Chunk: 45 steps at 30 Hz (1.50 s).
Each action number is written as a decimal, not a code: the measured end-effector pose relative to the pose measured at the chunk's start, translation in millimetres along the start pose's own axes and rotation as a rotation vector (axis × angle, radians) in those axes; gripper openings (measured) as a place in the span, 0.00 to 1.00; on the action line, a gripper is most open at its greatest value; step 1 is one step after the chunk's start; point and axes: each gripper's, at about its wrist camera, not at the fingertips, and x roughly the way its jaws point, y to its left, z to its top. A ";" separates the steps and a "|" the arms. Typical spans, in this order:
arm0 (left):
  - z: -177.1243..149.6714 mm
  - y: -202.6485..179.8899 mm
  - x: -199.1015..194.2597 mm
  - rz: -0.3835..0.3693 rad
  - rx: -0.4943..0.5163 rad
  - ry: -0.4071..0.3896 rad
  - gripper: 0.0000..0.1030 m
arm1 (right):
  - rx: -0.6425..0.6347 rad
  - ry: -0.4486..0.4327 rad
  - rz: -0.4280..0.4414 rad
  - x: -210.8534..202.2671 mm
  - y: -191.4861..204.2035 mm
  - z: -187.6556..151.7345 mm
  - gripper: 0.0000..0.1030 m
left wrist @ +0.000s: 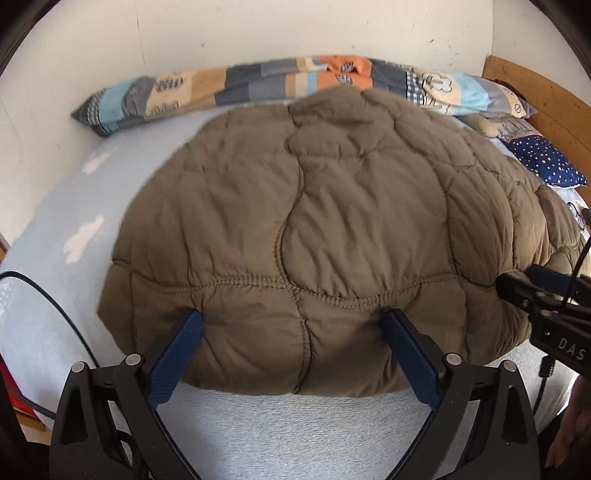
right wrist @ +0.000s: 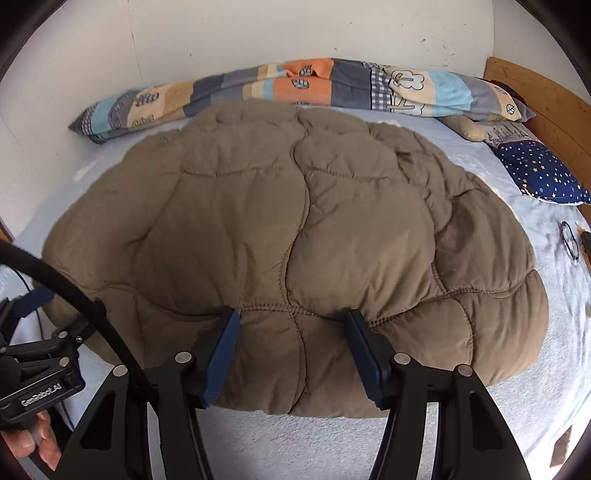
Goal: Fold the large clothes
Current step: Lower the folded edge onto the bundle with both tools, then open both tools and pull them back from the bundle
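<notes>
Left wrist view: left gripper spread and right gripper half-spread astride quilted jacket hem at 6 o'clock; slick padding may slip out.

Small object on the bed's right edge, too small to identify.

White scuffed wall, bed with pale blue sheet, wooden headboard at right, patchwork rolled blanket along wall, starry navy pillow, daylight.

Black left gripper, blue pads, silver screws, possibly "DAS" lettering.
</notes>
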 end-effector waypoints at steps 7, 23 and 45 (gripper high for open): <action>-3.2 2.6 -10.9 -0.010 -0.001 -0.049 0.98 | 0.018 0.023 0.028 9.1 -4.4 -2.5 0.64; -3.0 29.4 -53.3 0.023 -0.079 -0.173 0.98 | 0.156 -0.122 0.034 -60.4 -57.6 -26.5 0.66; -10.0 63.7 -24.1 0.037 -0.190 -0.051 0.98 | 0.485 -0.064 -0.031 -41.0 -138.7 -26.1 0.72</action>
